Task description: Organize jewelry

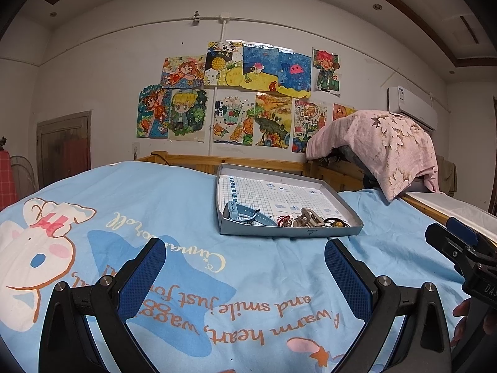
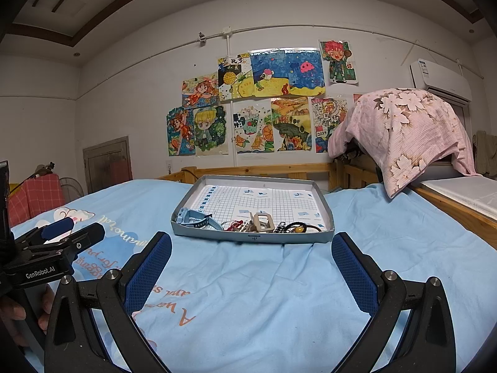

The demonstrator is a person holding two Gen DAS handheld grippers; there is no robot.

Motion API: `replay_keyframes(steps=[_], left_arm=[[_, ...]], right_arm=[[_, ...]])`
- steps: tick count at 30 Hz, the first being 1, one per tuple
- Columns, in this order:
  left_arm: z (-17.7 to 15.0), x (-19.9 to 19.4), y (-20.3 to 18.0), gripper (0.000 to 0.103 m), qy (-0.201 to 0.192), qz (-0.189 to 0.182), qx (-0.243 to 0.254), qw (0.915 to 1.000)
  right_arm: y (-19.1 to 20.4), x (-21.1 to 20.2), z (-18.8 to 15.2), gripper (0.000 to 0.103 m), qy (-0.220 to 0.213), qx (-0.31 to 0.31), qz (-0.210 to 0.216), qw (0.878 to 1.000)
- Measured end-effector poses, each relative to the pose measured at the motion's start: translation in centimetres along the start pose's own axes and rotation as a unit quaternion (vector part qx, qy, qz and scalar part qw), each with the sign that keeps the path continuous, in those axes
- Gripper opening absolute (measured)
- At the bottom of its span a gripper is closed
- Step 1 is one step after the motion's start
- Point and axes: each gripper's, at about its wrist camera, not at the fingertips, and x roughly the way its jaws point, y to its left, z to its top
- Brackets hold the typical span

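Grippers both hover over the blue bedspread (image 2: 254, 295), nothing in hand.

Left gripper (image 1: 245, 258) has its blue-padded fingers spread wide, and the right gripper (image 2: 251, 255) matches it, jaws far apart and gripping nothing. Ahead of both sits a shallow grey tray (image 2: 326, 236) on the bed, and the jewelry is bunched along its near edge: a light blue watch (image 2: 194, 217) at the left end, a beige hair clip (image 2: 263, 222) in the middle, red string bits (image 2: 234, 225) between them, and dark hair ties (image 2: 299, 227) with a yellow bead at the right. Children's drawings (image 2: 264, 102) cover the far wall, and a pink floral cloth (image 2: 403, 130) is draped over something beside the bed.
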Motion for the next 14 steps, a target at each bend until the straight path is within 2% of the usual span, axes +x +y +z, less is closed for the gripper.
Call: replay_keyframes(steps=[14], left_arm=[[-0.44, 0.61, 0.42, 0.103, 0.009, 0.006, 0.002, 0.9999]], right_arm=[[0.10, 0.02, -0.01, 0.101, 0.001, 0.000, 0.000, 1.000]])
